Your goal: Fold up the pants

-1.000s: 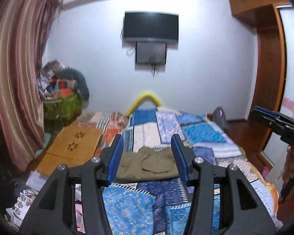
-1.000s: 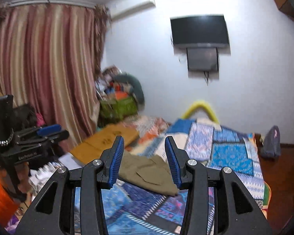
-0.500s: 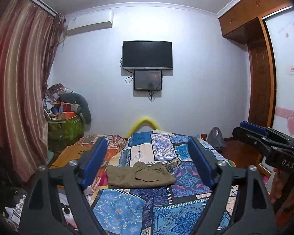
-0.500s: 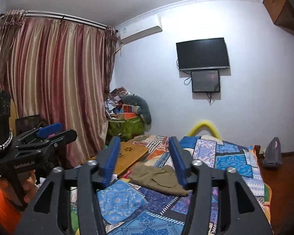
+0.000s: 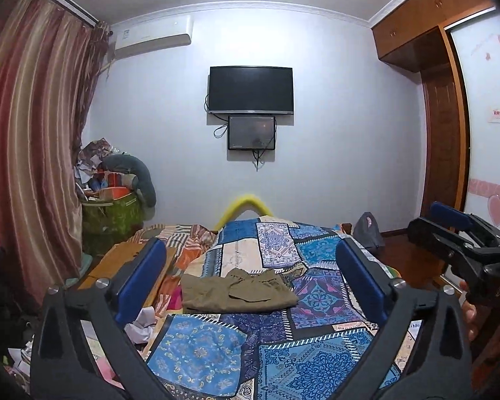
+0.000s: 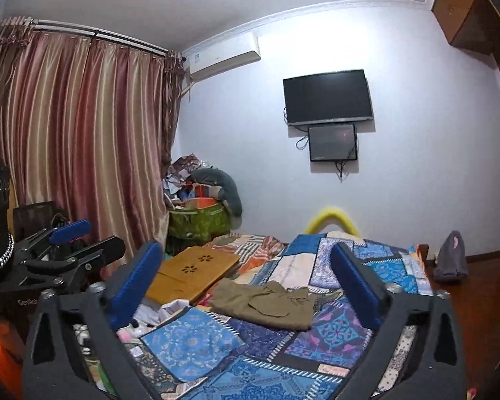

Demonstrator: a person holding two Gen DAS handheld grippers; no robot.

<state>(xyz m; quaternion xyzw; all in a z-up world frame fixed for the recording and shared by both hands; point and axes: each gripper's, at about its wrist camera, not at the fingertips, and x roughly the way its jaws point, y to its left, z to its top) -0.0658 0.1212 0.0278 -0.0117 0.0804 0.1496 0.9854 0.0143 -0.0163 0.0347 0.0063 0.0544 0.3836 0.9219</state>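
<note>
Both hand-held grippers, left (image 5: 250, 260) and right (image 6: 246, 263), are hovering spread wide and empty above the folded pants (image 5: 236, 291) lying on the bed (image 5: 310, 353), a board (image 6: 193, 275) sitting beside them.

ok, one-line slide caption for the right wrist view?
Right gripper open above the quilted bed, framing folded olive pants; left gripper raised alongside.
</note>
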